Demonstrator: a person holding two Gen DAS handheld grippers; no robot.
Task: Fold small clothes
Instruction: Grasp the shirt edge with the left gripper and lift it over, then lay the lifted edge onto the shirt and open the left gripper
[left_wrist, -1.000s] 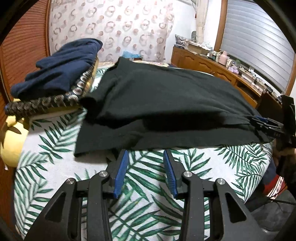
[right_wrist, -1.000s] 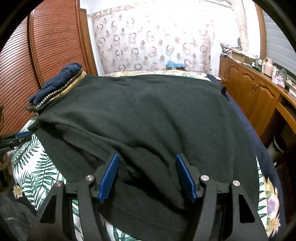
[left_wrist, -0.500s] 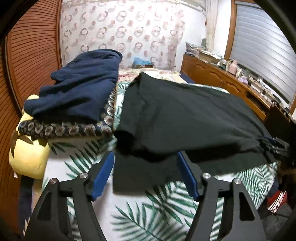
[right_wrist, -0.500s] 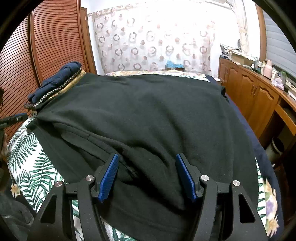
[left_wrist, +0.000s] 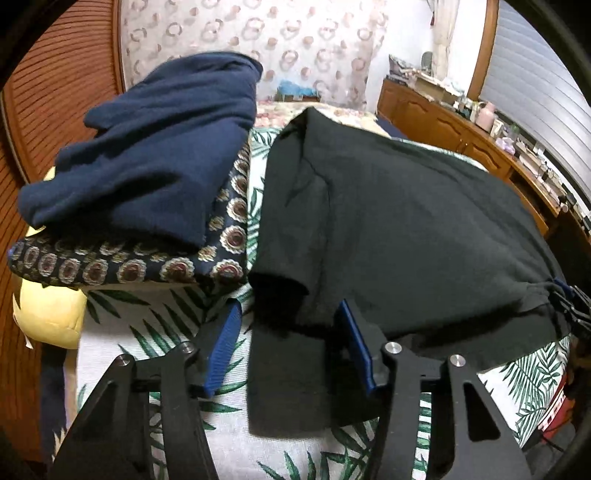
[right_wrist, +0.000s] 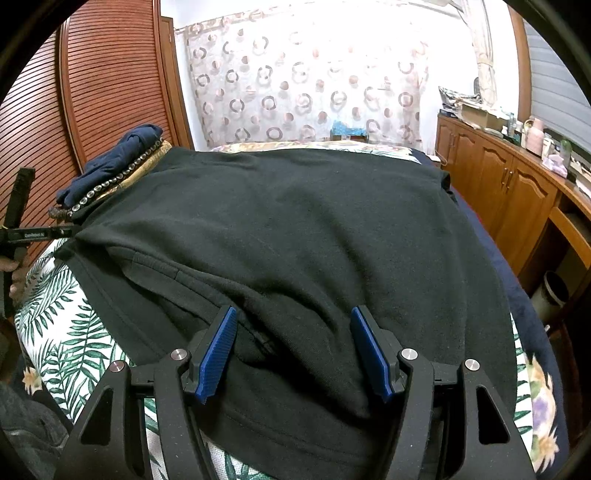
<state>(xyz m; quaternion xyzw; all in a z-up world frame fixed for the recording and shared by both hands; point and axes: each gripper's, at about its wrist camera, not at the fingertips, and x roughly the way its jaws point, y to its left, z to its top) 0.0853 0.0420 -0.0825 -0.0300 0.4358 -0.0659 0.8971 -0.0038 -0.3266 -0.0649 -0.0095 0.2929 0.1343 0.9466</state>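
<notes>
A black sweater (left_wrist: 406, 221) lies spread on the leaf-print bed, folded over itself, with a sleeve end (left_wrist: 284, 295) near the front left. My left gripper (left_wrist: 288, 339) is open, its blue pads on either side of that sleeve end and the lower layer. In the right wrist view the same sweater (right_wrist: 295, 229) fills the bed. My right gripper (right_wrist: 293, 343) is open over a raised fold at the sweater's near edge. The left gripper (right_wrist: 26, 232) shows at that view's left edge.
A folded navy garment (left_wrist: 147, 147) rests on a patterned cushion (left_wrist: 129, 262) with a yellow pillow (left_wrist: 48, 314) beneath, left of the sweater. A wooden sideboard (right_wrist: 517, 199) with clutter runs along the right. Slatted wooden doors (right_wrist: 92, 92) stand at the left.
My left gripper has moved left and forward to the sweater's sleeve end and opened wider. My right gripper has stayed open over the same fold.
</notes>
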